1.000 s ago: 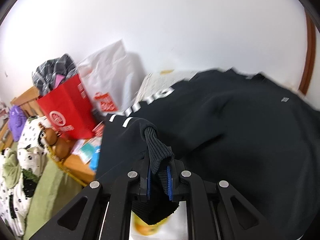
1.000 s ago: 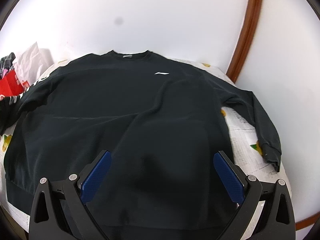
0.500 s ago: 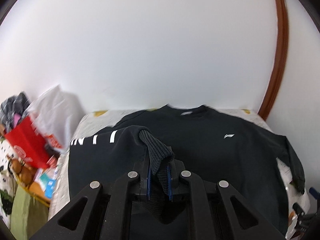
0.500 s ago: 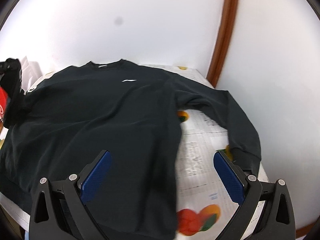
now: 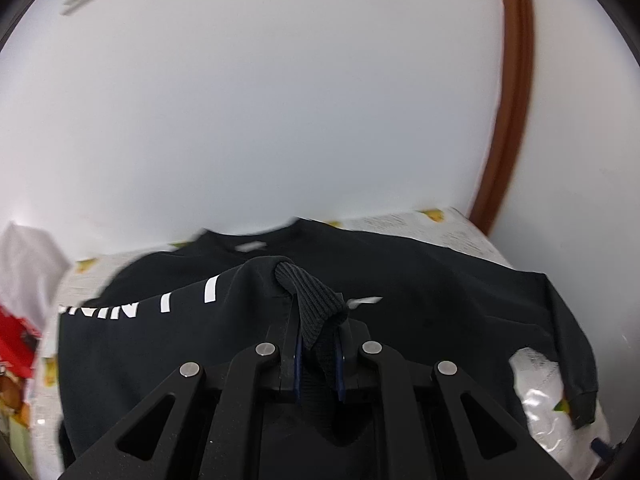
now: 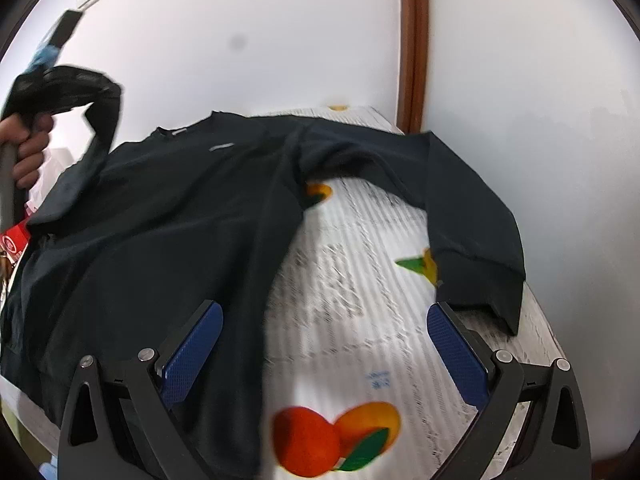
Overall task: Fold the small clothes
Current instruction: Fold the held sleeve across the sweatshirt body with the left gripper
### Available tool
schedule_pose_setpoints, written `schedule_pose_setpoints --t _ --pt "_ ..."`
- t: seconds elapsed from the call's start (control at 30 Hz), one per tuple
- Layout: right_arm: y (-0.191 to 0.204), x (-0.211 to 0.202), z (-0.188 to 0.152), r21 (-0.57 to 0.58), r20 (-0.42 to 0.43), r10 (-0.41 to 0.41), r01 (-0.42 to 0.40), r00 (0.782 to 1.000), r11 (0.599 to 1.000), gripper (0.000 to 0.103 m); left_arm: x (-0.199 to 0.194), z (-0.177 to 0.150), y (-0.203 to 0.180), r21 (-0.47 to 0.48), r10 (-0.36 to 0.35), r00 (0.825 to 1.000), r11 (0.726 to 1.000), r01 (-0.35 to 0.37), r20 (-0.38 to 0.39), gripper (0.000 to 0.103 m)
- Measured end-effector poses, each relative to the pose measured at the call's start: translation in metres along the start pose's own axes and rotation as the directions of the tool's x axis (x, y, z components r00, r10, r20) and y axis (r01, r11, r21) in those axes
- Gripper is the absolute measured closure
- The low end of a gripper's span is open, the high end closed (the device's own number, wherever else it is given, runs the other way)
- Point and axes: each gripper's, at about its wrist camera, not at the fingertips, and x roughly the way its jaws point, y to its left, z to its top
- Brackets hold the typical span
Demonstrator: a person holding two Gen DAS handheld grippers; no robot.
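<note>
A black sweatshirt lies spread, chest up, on a table covered with a fruit-print cloth. My left gripper is shut on the ribbed cuff of the left sleeve, which it holds lifted over the sweatshirt's body; white letters run down that sleeve. In the right wrist view the same left gripper shows at upper left in a hand, the sleeve hanging from it. My right gripper is open above the bare cloth, its right pad close to the other sleeve's cuff.
A white wall stands behind the table, with a brown door frame at the far right corner. A red bag and a white plastic bag sit off the table's left end. The table's right edge lies just past the right sleeve.
My left gripper has carried the cuff rightward over the sweatshirt's body, folding the sleeve across. My right gripper has moved right and down, from over the body to the bare cloth beside the right sleeve.
</note>
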Motion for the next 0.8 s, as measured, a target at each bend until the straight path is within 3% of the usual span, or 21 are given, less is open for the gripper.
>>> schedule_pose_setpoints --t 0.27,0.5,0.63,0.8 --pt "-0.023 0.007 -0.006 0.025 -0.037 0.016 -0.015 0.999 1.0 0.006 0.032 -0.002 -0.061 0.041 -0.079 0.996 0.996 0.081 -0.034 0.092" --pt "-0.02 0.004 0.0 0.006 -0.038 0.002 -0.002 0.999 1.0 0.007 0.026 -0.011 -0.072 0.022 -0.191 0.98 0.981 0.192 -0.06 0.09" --pt "-0.007 -0.007 0.005 -0.01 -0.021 -0.003 0.003 1.0 1.0 0.007 0.009 -0.023 -0.065 0.051 -0.193 0.979 0.979 0.197 -0.069 0.068" --pt "0.018 -0.021 0.015 -0.039 0.008 -0.007 0.008 1.0 0.999 0.007 -0.015 -0.037 -0.031 0.06 -0.14 0.988 0.988 0.144 -0.059 0.054"
